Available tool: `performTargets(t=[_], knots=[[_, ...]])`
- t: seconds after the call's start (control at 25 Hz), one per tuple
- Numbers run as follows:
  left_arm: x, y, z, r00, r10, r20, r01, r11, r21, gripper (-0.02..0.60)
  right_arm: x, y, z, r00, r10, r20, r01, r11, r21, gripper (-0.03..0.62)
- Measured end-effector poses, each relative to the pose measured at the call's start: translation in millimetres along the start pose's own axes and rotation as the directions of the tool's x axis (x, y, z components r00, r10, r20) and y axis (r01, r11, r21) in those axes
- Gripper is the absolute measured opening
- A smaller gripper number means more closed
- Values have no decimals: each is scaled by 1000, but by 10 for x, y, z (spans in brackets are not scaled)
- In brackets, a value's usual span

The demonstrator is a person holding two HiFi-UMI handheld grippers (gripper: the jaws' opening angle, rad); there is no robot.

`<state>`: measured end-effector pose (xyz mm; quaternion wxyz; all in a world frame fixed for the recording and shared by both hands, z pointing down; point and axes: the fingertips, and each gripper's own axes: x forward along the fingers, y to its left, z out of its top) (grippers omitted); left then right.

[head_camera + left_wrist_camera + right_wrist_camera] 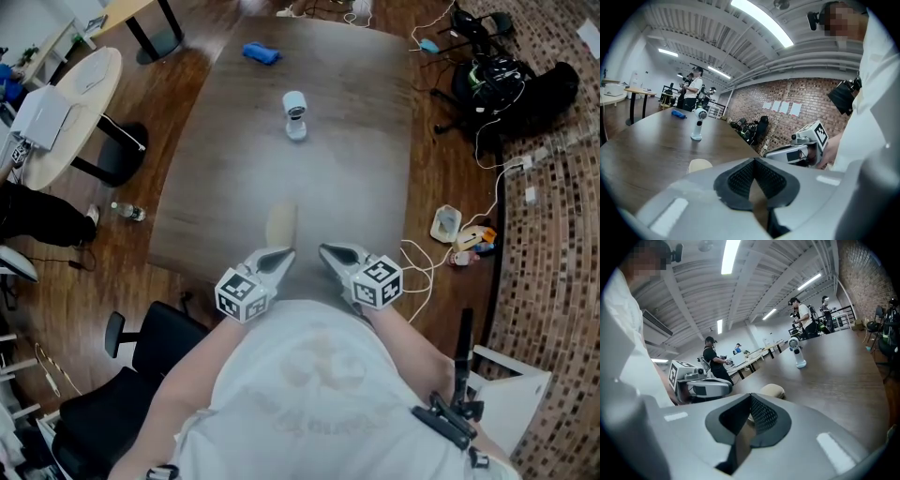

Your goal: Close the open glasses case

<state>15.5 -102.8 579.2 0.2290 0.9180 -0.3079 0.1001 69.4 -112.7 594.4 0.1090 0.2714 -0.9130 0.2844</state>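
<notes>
A beige glasses case (281, 225) lies on the brown table (356, 169) near its front edge. In the gripper views the case (699, 165) (771, 391) reads as one low rounded lump with no gap showing. My left gripper (281, 255) and right gripper (330, 251) hover just short of it, side by side above the table's edge, tips angled toward each other. Both are shut with nothing between the jaws (754, 161) (751, 397). Neither touches the case.
A white handheld device (295, 115) stands upright mid-table, and a blue object (261, 53) lies at the far end. A black office chair (141, 366) is at the lower left. Bags and cables (506, 84) lie on the floor at the right, and people stand beyond the table.
</notes>
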Motion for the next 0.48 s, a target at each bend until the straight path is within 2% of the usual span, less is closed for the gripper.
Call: performTargets(t=[0.48], knots=[[-90, -75, -64, 998, 62, 24, -62, 998, -13, 5, -41, 110, -51, 998, 58, -9, -58, 997, -48, 8]])
